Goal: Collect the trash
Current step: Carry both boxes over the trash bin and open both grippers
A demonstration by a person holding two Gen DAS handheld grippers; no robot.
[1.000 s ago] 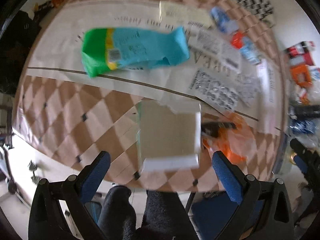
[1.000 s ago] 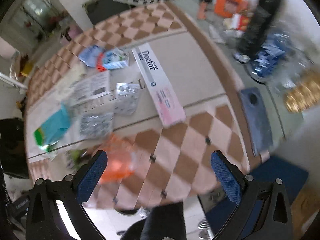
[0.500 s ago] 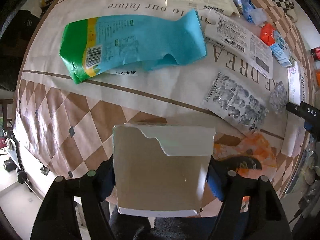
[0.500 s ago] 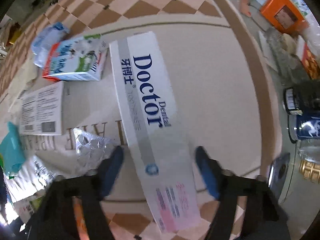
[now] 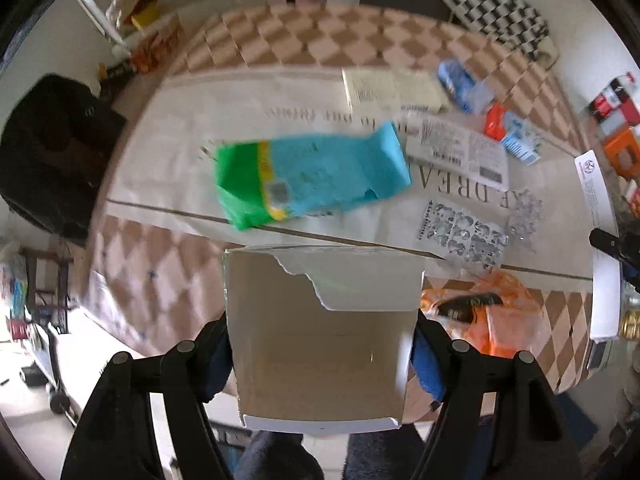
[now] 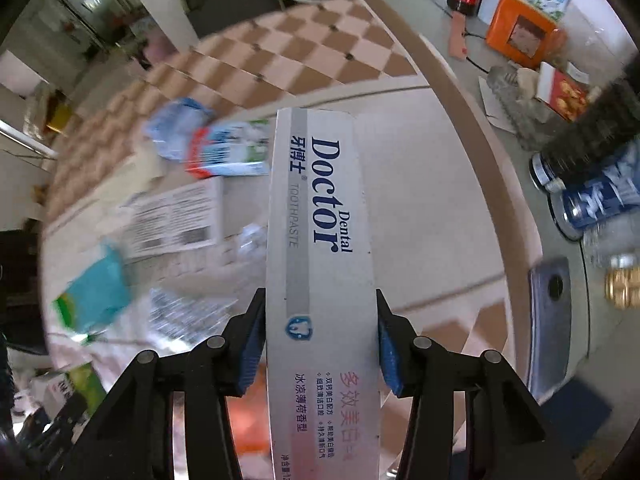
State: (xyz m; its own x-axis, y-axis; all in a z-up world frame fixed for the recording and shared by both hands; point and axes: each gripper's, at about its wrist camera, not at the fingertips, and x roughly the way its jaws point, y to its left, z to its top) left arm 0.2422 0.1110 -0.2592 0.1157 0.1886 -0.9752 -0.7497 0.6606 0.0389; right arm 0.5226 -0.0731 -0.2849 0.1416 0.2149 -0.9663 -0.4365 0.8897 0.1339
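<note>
Desk [image 5: 168, 152] strewn with wrappers | toothpaste box [image 6: 320, 280] clamped in right hand-held gripper [image 6: 320, 344], raised above desk | torn carton [image 5: 320, 336] gripped by left hand-held gripper [image 5: 320, 352] | step: carrying off; next likely needs a bin, none visible

A home: tablecloth-covered dining table [image 5: 248, 96], groceries [image 6: 516, 32] piled alongside.

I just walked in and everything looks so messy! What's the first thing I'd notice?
Probably the long white "Doctor Dental" toothpaste box, pinched in the right gripper. Next, the torn brown cardboard box clamped in the left gripper. Behind it, a bright turquoise-and-green plastic bag lies on the round checkered tablecloth.
</note>
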